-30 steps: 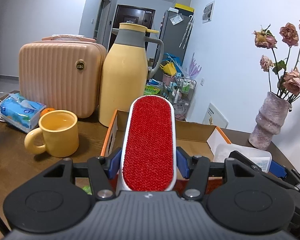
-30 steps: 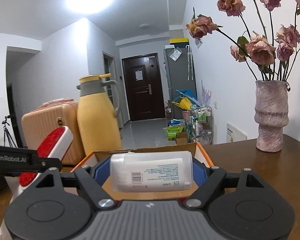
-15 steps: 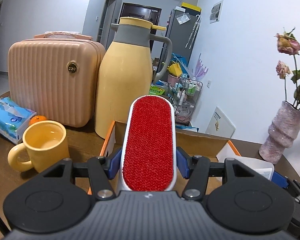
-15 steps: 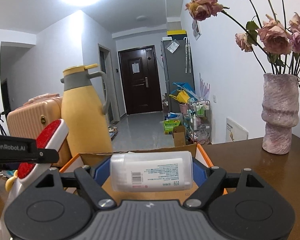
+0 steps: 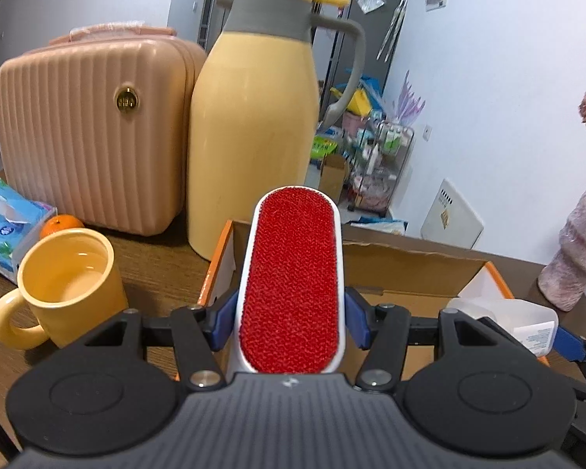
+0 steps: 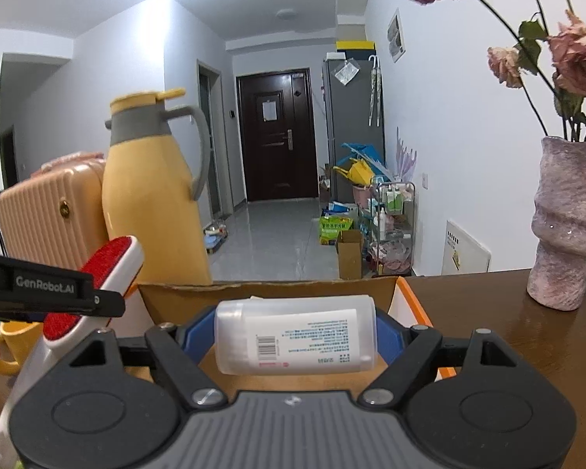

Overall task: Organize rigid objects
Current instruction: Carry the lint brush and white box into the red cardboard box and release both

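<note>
**Over the open box: two rigid loads in hand**

Above the cardboard box, the left gripper is clamped across the lint brush near its handle; the right gripper pinches the plastic bottle end to end. Both look light and stiff; the smooth bottle may slip.

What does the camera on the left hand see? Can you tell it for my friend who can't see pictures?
The left gripper is clamped on a red lint brush with a white rim, held over an open cardboard box on a brown table. Behind stand a tall yellow jug and a pink case; a yellow mug sits on the left.
</note>
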Demonstrator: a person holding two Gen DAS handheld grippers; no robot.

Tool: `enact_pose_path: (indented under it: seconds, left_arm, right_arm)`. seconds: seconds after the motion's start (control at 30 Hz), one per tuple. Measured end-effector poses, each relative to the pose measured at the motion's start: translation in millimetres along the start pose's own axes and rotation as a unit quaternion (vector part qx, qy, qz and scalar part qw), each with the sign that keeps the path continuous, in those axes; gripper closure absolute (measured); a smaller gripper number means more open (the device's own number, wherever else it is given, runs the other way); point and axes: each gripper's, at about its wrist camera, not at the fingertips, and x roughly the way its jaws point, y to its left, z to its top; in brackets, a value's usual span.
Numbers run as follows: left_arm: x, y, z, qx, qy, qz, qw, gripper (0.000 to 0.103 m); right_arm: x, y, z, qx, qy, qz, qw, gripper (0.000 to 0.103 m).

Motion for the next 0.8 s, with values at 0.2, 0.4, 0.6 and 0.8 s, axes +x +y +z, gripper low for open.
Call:
enact_pose_path:
  seconds: [0.2, 0.4, 0.6, 0.8]
  left_arm:
    - [10.1, 3.5, 0.7, 0.001, 0.026, 0.003, 0.9996, 0.037]
    - [-8.1, -2.4, 0.1, 0.020, -0.004, 0.012, 0.9997, 0.000]
    - [-6.0, -2.8, -0.1, 0.016, 0.004, 0.013, 0.9998, 0.000]
    - [-9.3, -0.2, -0.3, 0.015, 0.003, 0.016, 0.9998, 0.000]
  right_arm:
    - [14.6, -0.9, -2.6, -0.012, 0.022, -0.006, 1.000, 0.021]
    - [17.5, -2.7, -3.2, -0.017, 0.052, -0.003, 0.999, 0.000]
    - [14.5, -3.5, -2.9, -0.014, 0.055, -0.012, 0.998, 0.000]
    - [9.8, -4.0, 0.0, -0.013, 0.049, -0.015, 0.999, 0.000]
